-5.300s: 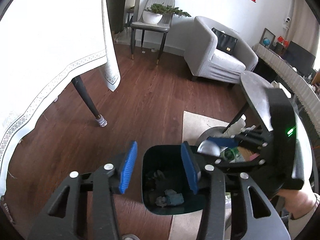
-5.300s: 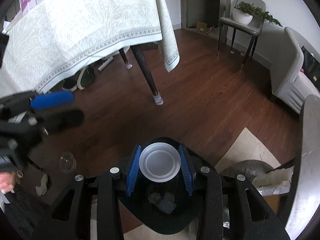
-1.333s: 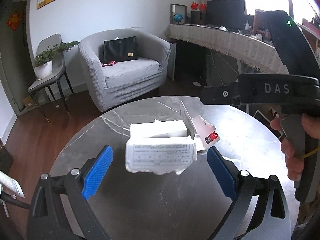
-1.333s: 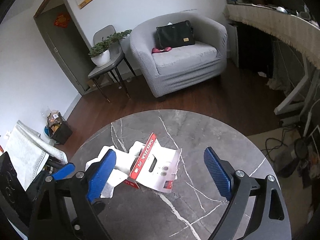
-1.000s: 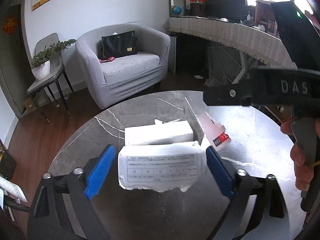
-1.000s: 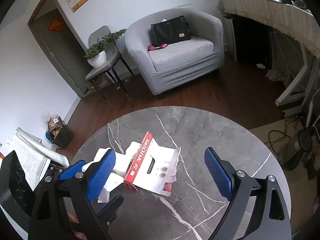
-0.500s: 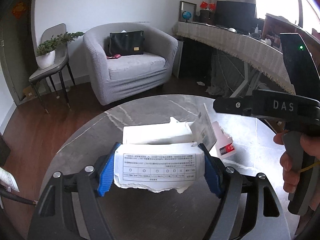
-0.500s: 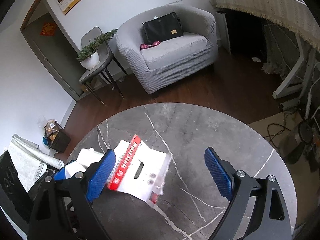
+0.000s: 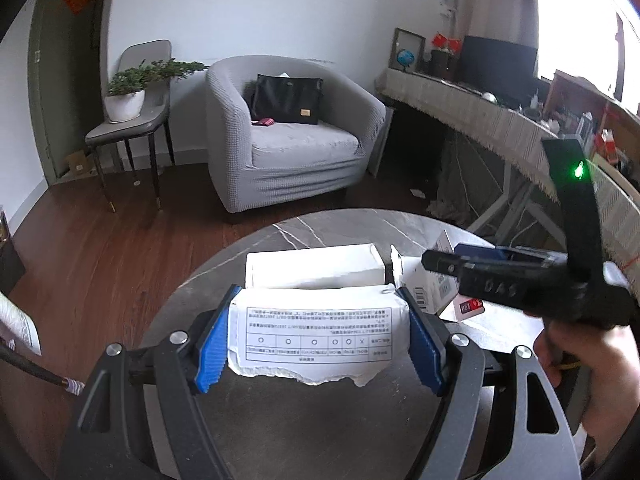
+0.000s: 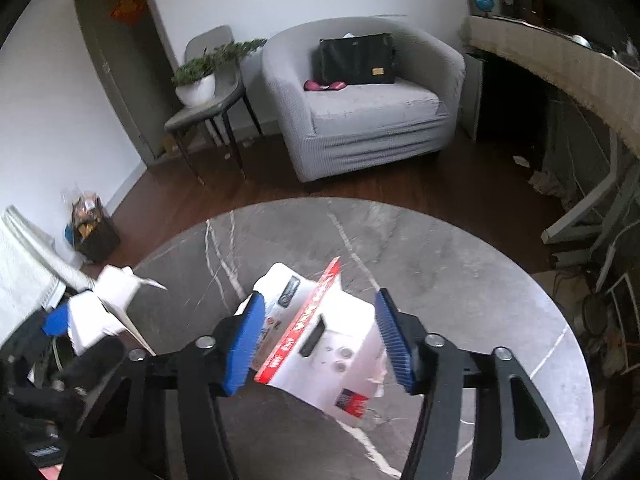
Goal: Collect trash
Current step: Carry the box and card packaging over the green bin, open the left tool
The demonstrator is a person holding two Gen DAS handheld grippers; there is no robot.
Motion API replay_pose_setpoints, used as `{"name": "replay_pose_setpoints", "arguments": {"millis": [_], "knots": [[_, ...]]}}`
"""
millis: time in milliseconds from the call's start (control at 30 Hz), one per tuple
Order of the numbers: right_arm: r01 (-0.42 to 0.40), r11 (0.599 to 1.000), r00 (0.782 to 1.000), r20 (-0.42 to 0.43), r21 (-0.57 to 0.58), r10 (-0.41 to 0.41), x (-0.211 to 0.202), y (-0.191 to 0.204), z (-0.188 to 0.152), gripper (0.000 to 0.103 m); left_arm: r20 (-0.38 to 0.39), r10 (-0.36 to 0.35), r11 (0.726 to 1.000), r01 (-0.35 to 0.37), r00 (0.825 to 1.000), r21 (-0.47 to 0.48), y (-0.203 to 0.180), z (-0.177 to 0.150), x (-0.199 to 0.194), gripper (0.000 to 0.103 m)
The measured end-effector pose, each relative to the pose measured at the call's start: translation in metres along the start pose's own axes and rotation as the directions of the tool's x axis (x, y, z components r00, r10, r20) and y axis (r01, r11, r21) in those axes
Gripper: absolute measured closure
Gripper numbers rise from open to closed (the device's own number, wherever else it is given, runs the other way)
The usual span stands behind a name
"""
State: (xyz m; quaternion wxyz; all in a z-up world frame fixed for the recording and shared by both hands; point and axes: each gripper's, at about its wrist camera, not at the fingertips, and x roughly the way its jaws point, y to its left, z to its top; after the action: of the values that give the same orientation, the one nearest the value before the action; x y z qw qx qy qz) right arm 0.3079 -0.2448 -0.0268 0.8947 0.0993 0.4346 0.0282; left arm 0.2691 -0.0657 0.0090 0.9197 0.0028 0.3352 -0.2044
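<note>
Both grippers have closed in on the trash since the earlier frames, when their jaws stood wide around it. On the left wrist view, the left gripper (image 9: 318, 338) has its blue pads pressed against both ends of a torn white box (image 9: 318, 332), the side with a printed table facing the camera. That box is lifted off the round marble table (image 9: 320, 432), its ragged lower edge hanging free. A second white box (image 9: 314, 266) sits just behind it, touching or nearly so.

On the right wrist view, the right gripper (image 10: 320, 340) has just been closing its jaws, and a red and white card package (image 10: 324, 344) lies between them. Its left pad touches the package's edge; the right pad sits just beside the other edge, and I cannot tell whether it presses on it. The package looks tilted, with its lower corner near the table top (image 10: 460, 280).

A person's hand (image 9: 584, 364) grips the handle of the right gripper at the right of the left wrist view. Behind the table stands a grey armchair (image 10: 360, 100) with a black bag (image 10: 356, 60) on its seat.
</note>
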Motion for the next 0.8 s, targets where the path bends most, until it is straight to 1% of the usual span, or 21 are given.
{"name": "replay_pose_setpoints", "arguments": {"millis": [100, 167, 200, 233, 267, 367, 400, 433, 533, 800], "knots": [[0.027, 0.999, 1.000, -0.005, -0.035, -0.027, 0.003, 0.008, -0.002, 0.056, 0.007, 0.014, 1.000, -0.014, 1.000, -0.004, 0.003, -0.002, -0.009, 0.025], [0.035, 0.998, 0.999, -0.016, -0.050, -0.036, 0.008, 0.010, -0.004, 0.058, 0.009, 0.022, 0.999, -0.022, 1.000, -0.023, 0.007, -0.005, -0.016, 0.025], [0.030, 0.998, 0.999, -0.028, -0.058, -0.032, 0.014, 0.012, -0.007, 0.064, 0.005, 0.021, 0.999, -0.020, 1.000, -0.037, 0.009, -0.008, -0.019, 0.025], [0.022, 0.998, 0.999, -0.037, -0.061, -0.024, 0.018, 0.013, -0.009, 0.073, 0.001, 0.022, 0.999, -0.022, 1.000, -0.041, 0.011, -0.009, -0.020, 0.025], [0.018, 0.998, 0.999, -0.046, -0.063, -0.021, 0.023, 0.014, -0.012, 0.076, -0.005, 0.028, 0.999, -0.029, 1.000, -0.041, 0.011, -0.012, -0.023, 0.025], [0.047, 0.994, 0.998, -0.032, -0.095, -0.050, 0.025, 0.019, -0.016, 0.081, -0.021, 0.040, 0.998, -0.041, 0.999, -0.041, 0.013, -0.021, -0.030, 0.025], [0.037, 0.994, 0.999, -0.035, -0.100, -0.040, 0.023, 0.021, -0.018, 0.092, -0.026, 0.043, 0.998, -0.044, 0.999, -0.042, 0.012, -0.024, -0.033, 0.025], [0.018, 0.995, 0.999, -0.043, -0.101, -0.023, 0.022, 0.022, -0.019, 0.096, -0.027, 0.046, 0.998, -0.047, 0.999, -0.043, 0.013, -0.027, -0.035, 0.025], [-0.001, 0.993, 0.998, -0.054, -0.120, -0.006, 0.017, 0.029, -0.025, 0.100, -0.032, 0.053, 0.997, -0.054, 0.998, -0.054, 0.014, -0.035, -0.047, 0.025], [-0.066, 0.985, 0.997, -0.038, -0.157, 0.061, -0.009, 0.048, -0.040, 0.101, -0.018, 0.097, 0.991, -0.098, 0.995, -0.086, 0.027, -0.056, -0.085, 0.025]]}}
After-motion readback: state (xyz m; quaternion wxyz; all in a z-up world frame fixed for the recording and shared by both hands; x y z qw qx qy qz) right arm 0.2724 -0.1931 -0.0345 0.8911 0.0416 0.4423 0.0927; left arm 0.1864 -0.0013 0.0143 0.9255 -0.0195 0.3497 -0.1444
